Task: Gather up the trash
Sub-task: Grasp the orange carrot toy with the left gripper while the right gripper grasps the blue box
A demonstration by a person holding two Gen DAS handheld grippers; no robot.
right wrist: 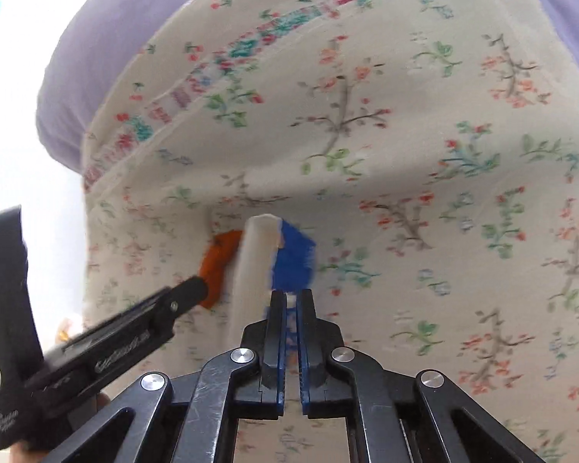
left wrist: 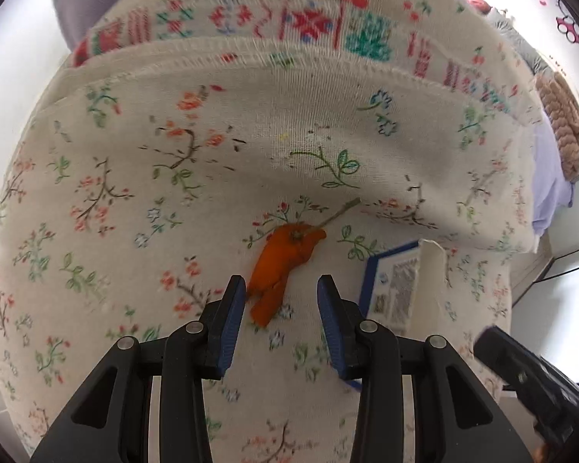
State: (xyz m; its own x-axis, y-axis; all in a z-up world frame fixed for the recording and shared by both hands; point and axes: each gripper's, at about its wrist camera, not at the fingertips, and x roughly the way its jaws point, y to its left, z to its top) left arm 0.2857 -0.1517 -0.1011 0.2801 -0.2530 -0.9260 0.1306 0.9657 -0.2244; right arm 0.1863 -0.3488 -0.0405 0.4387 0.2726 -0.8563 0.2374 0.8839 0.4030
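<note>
An orange peel with a thin dry stem lies on the floral cloth. My left gripper hangs open just over its near end, the blue pads on either side and clear of it. A torn white and blue paper wrapper stands up to the right of the peel. My right gripper is shut on this wrapper at its lower edge and holds it off the cloth. In the right wrist view the peel shows left of the wrapper, with the left gripper at it.
A folded embroidered border of the cloth runs across the far side. Lilac fabric lies beyond it. At the right edge sit a knitted pink item and a grey one. White floor shows past the cloth's edges.
</note>
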